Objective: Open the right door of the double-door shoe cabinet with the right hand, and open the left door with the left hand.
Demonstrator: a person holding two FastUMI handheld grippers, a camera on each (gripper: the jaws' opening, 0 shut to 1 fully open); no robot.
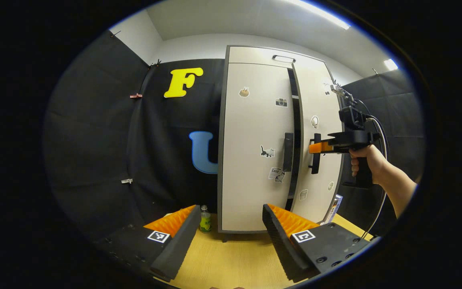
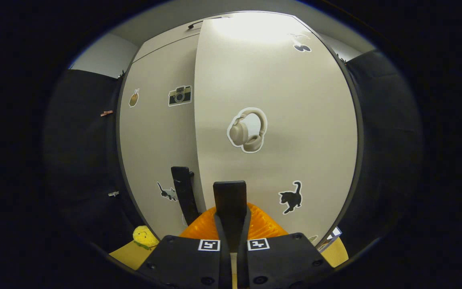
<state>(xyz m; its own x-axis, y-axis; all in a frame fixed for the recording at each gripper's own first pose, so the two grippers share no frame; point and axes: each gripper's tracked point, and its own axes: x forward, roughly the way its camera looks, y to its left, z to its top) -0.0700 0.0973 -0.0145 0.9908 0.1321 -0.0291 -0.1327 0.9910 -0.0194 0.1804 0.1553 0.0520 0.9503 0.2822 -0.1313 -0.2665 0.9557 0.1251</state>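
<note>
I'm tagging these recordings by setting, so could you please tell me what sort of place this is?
Probably a staged recording booth, not a real home: black cloth walls surround a sticker-covered cabinet standing on a wooden table.

Left tongs (image 1: pixel 229 245) agape, right tongs (image 2: pixel 231 224) clamped

"Love" on a door sticker (image 1: pixel 276 174)

Black cloth wall (image 1: pixel 94 152) encloses the booth on both sides, pinned with small clips (image 1: pixel 136 95); a white room wall (image 1: pixel 199 46) and white ceiling (image 1: pixel 231 18) rise above it; two ceiling light strips (image 1: pixel 323 14) are lit; a light wood-grain worktop (image 1: pixel 235 257) forms the base.
</note>
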